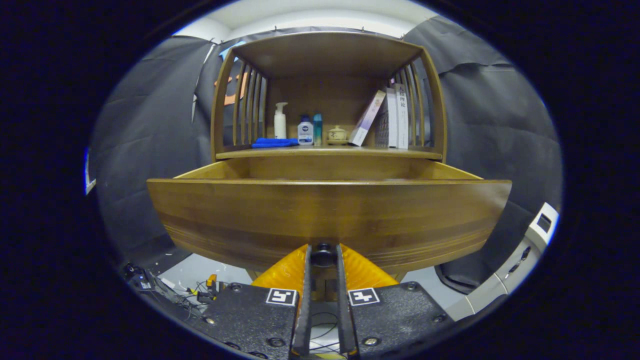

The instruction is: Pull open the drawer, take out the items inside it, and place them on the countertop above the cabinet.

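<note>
Brown wooden drawer (pixel 327 215), curved front panel, pulled well out from the wooden cabinet (pixel 327 65); front just ahead of the fingers. Small dark round knob (pixel 324 254) at lower centre of the front, sitting between the fingertips. Tool (pixel 324 257): fingers narrow, close on either side of the knob, apparently clamped on it; contact on both sides likely but not fully clear. Drawer interior: far inner wall and side rims visible above the front panel; floor and any contents hidden behind the panel.

Wooden counter (pixel 325 152) directly above the drawer, inside a slatted shelf frame. On it, from one side to the other: folded blue cloth (pixel 273 142), white pump bottle (pixel 280 120), small white bottle with blue label (pixel 305 131), slim teal bottle (pixel 317 129), small pale lidded pot (pixel 337 134), leaning books (pixel 387 117) against the slats.

Progress, as judged: opening step done or nearly so. Remaining: release of knob, lift over the front panel, retrieval of whatever lies inside, placement on the counter. No item out yet, as far as can be told.
</note>
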### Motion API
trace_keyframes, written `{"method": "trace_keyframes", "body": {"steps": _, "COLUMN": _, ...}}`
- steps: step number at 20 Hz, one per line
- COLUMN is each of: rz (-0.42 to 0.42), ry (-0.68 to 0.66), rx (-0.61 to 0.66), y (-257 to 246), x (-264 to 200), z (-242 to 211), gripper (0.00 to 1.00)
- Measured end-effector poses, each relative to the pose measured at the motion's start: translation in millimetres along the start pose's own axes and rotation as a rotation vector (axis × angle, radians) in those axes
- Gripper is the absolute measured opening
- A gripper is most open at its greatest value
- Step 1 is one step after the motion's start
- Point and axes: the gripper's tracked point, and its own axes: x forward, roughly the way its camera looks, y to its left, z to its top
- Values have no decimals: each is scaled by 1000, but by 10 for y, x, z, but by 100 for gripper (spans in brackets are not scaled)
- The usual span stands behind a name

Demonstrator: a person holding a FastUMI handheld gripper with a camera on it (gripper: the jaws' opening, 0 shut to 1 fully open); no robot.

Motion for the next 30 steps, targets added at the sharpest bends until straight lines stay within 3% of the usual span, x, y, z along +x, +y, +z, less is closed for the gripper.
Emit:
{"method": "trace_keyframes", "body": {"steps": 5, "rz": -23, "ry": -2, "rx": -34, "y": -55, "x": -56, "z": 36, "gripper": 27}}
{"method": "trace_keyframes", "body": {"steps": 7, "rz": -38, "ry": -52, "rx": -45, "y": -92, "x": -171, "z": 225, "gripper": 48}}
{"method": "trace_keyframes", "body": {"steps": 10, "rz": 6, "ry": -86, "rx": -35, "y": -1, "x": -283, "z": 493, "gripper": 81}}
{"method": "trace_keyframes", "body": {"steps": 13, "rz": 17, "ry": -84, "rx": 35, "y": -72, "x": -399, "z": 786, "gripper": 95}}
{"method": "trace_keyframes", "body": {"steps": 21, "rz": -35, "ry": -55, "rx": 33, "y": -292, "x": 3, "z": 1916, "gripper": 95}}
{"method": "trace_keyframes", "body": {"steps": 23, "rz": -9, "ry": -11, "rx": 24, "y": -193, "x": 199, "z": 2094, "gripper": 95}}
{"method": "trace_keyframes", "body": {"steps": 30, "rz": 60, "ry": 334, "rx": 56, "y": 123, "x": 1041, "z": 1818, "gripper": 94}}
